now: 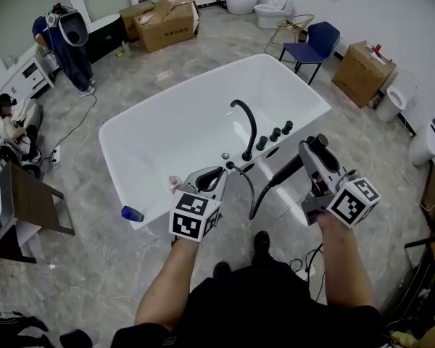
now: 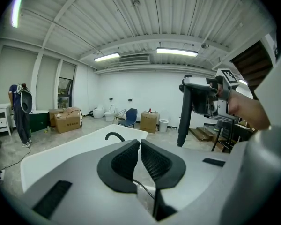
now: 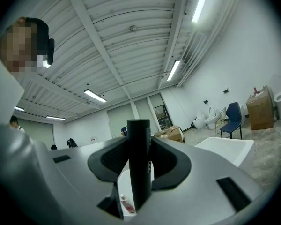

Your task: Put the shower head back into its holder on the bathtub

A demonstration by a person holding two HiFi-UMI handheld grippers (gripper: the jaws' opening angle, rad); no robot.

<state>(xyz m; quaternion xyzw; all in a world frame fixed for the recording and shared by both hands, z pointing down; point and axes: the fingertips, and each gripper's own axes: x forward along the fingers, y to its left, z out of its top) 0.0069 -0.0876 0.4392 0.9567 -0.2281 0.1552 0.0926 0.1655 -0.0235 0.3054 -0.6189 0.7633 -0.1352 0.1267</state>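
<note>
The right gripper (image 3: 139,153) has its fingers (image 3: 113,159) open wide, and they squeeze the shower head (image 3: 139,182), one on each side. The shower head (image 1: 286,170) is a long black stick. It is up in the air, just beside the near edge of the white bathtub (image 1: 181,93). Its black hose (image 1: 252,209) hangs in a loop. The left gripper (image 2: 139,151) has its fingers almost shut, with nothing between them.

The tub (image 1: 167,133) is smooth, glossy white. Its tap (image 1: 246,125) and the shower head (image 3: 139,163) are matt black. The left gripper (image 2: 139,145) has matt grey plastic shells and black, finely ribbed pads (image 2: 154,162). The floor (image 1: 94,216) looks like grey marbled tile, faintly shiny. The box (image 1: 167,24) is plain brown cardboard.
</note>
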